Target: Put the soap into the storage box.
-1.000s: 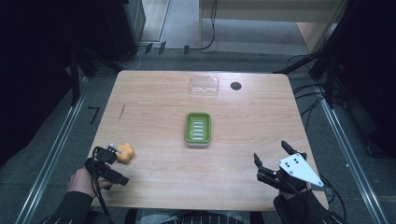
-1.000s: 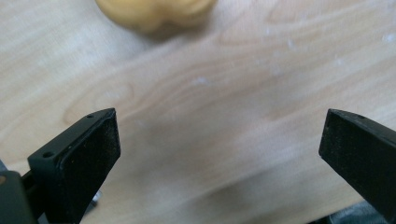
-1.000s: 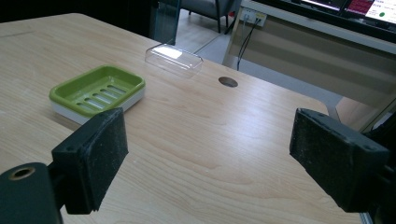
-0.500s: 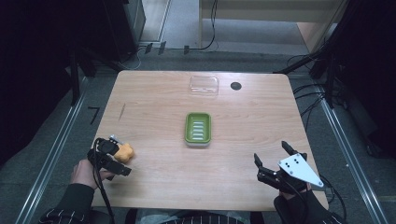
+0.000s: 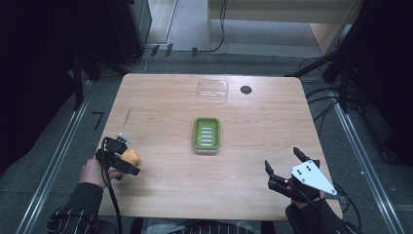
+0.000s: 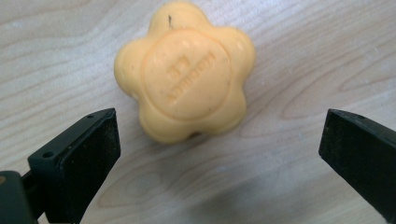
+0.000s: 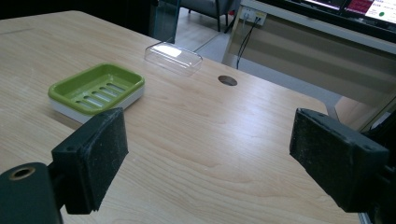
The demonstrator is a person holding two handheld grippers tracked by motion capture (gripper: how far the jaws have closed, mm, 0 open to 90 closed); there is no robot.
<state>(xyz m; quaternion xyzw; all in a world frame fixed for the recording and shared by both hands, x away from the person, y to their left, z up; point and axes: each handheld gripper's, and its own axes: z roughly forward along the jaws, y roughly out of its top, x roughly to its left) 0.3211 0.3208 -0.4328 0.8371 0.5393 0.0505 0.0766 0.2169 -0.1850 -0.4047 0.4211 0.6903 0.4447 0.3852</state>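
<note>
An orange flower-shaped soap lies flat on the wooden table, near its left front edge. My left gripper hangs right over it, pointing down. Its jaws are open and stand wide on either side of the soap's near end without touching it. A green slotted soap dish sits at the table's middle. My right gripper is open at the front right corner, with nothing between its jaws.
A clear plastic lid lies at the far middle of the table, next to a round black cable hole. Bare wood stretches between the soap and the dish. Dark floor, rails and cables surround the table.
My left gripper has moved forward from the table's front edge and tipped down over the soap. The soap, the dish and my right gripper have stayed in place.
</note>
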